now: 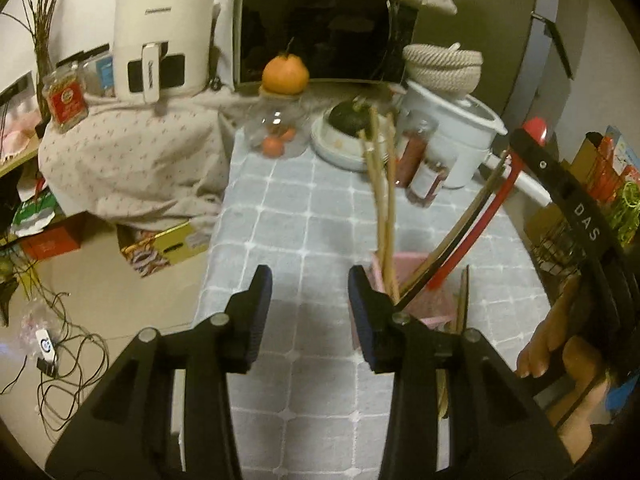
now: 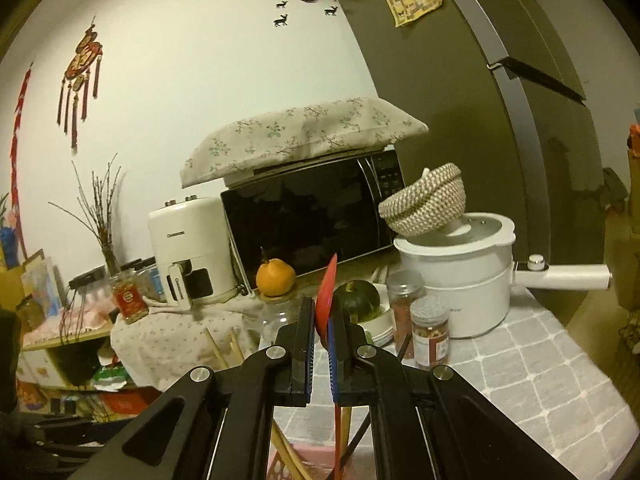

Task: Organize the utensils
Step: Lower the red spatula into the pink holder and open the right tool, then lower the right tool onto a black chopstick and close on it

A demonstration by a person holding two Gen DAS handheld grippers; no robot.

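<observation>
A pink utensil holder (image 1: 434, 302) stands on the grey tiled tablecloth (image 1: 280, 220), just right of my left gripper (image 1: 310, 280). Wooden chopsticks (image 1: 384, 200) stand in the holder, and a red utensil handle (image 1: 476, 236) and a black one (image 1: 460, 232) lean out of it to the right. The left jaws stand open with nothing between them. My right gripper (image 2: 320, 320) is shut on the red spatula (image 2: 326, 292), whose blade sticks up past the fingertips. Its handle runs down toward the pink holder (image 2: 280, 464).
At the back of the table are a white pot (image 2: 468, 280), two spice jars (image 2: 430, 332), a green squash (image 2: 358, 298) in a bowl and an orange (image 2: 276, 278) on a glass jar. The table edge (image 1: 212, 248) drops to a floor with cables. A wire basket (image 1: 560, 240) stands on the right.
</observation>
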